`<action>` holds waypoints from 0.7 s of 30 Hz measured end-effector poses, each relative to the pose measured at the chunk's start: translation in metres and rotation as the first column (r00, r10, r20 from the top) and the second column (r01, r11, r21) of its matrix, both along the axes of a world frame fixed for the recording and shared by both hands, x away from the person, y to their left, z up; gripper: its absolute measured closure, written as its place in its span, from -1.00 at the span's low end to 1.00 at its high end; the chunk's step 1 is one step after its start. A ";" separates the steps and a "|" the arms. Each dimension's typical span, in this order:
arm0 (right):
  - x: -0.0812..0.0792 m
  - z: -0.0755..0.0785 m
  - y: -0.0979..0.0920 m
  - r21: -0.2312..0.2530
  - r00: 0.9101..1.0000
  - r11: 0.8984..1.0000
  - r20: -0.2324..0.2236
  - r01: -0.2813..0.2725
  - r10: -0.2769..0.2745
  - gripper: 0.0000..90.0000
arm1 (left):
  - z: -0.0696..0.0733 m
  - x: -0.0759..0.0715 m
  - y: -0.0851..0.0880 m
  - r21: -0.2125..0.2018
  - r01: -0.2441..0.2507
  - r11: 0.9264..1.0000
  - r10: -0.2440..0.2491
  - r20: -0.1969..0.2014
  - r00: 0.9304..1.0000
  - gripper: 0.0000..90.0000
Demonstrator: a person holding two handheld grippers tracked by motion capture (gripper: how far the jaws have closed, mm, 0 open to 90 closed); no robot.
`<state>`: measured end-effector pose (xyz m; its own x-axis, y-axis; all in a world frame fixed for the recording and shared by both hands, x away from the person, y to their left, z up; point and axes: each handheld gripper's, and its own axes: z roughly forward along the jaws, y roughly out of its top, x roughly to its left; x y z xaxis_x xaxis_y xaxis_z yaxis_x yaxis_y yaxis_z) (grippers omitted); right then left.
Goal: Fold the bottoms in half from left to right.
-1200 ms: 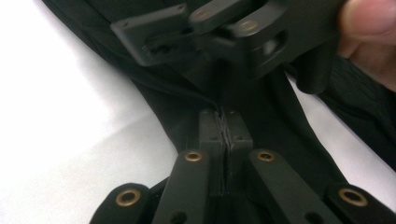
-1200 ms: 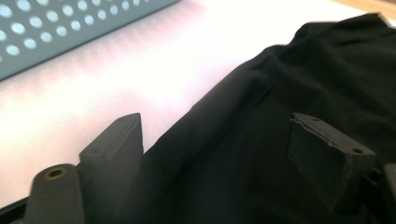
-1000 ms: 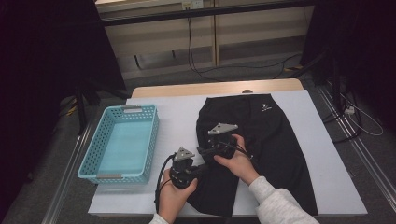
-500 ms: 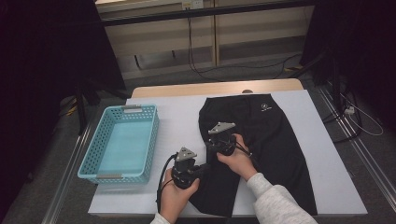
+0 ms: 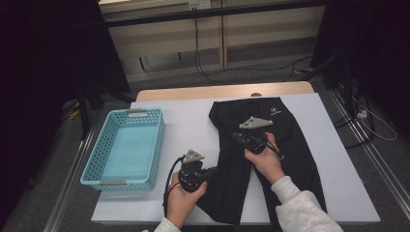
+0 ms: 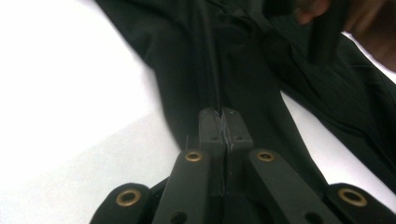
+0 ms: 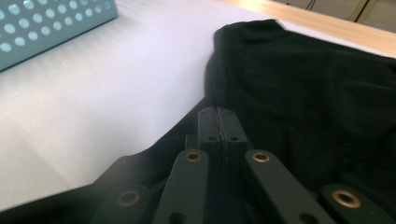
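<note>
Right gripper (image 5: 240, 137) shifted; one garment (image 5: 285, 145), one basket (image 5: 96, 159).

Basket (image 5: 126, 147) left of trousers (image 5: 285, 140) on table (image 5: 193, 121)

Matt black cloth trousers (image 5: 270, 159) lie under both grippers; left of the left gripper (image 5: 205, 175), a perforated turquoise plastic basket (image 5: 126, 147) sits on the smooth white desk (image 5: 188, 121), wood-edged.

A white-topped table (image 5: 193, 123) carries black trousers (image 5: 295, 145) and a blue basket (image 5: 126, 150)
</note>
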<state>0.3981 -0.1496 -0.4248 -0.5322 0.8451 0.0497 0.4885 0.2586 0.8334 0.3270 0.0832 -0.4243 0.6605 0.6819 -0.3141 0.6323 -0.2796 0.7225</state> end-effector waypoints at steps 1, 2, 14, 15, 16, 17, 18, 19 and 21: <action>-0.001 0.001 -0.004 0.001 1.000 1.000 0.000 0.007 -0.007 1.00 | -0.001 0.002 0.000 0.001 0.004 1.000 -0.004 -0.007 1.000 0.98; -0.002 0.002 -0.008 0.000 1.000 1.000 0.007 0.016 -0.016 1.00 | -0.001 0.003 -0.002 -0.003 0.001 1.000 -0.001 -0.012 1.000 0.98; -0.009 -0.002 0.000 0.005 0.998 0.998 -0.013 -0.058 0.058 0.44 | 0.000 0.003 -0.010 -0.014 0.027 1.000 -0.027 -0.016 1.000 0.98; -0.008 -0.003 0.006 0.002 0.997 0.998 -0.019 -0.069 0.069 0.29 | 0.001 0.002 -0.011 -0.017 0.029 0.999 -0.030 -0.015 0.999 0.98; -0.008 -0.003 0.006 0.002 0.997 0.998 -0.019 -0.069 0.069 0.29 | 0.001 0.001 -0.011 -0.020 0.031 0.999 -0.031 -0.013 0.999 0.98; -0.006 -0.004 0.012 -0.007 0.997 0.997 -0.028 -0.077 0.077 0.26 | 0.001 0.000 -0.011 -0.021 0.036 0.999 -0.036 -0.012 0.999 0.98; -0.004 -0.004 0.022 0.005 0.996 0.996 -0.024 -0.085 0.085 0.05 | 0.000 -0.002 -0.012 -0.024 0.041 0.999 -0.041 -0.016 0.999 0.98; -0.004 -0.004 0.022 0.005 0.996 0.996 -0.024 -0.085 0.085 0.05 | 0.000 -0.002 -0.012 -0.024 0.041 0.999 -0.041 -0.016 0.999 0.98; 0.001 -0.004 0.031 -0.009 0.996 0.997 -0.037 -0.081 0.081 -0.14 | 0.000 -0.002 -0.013 -0.025 0.057 0.998 -0.057 -0.021 0.998 0.98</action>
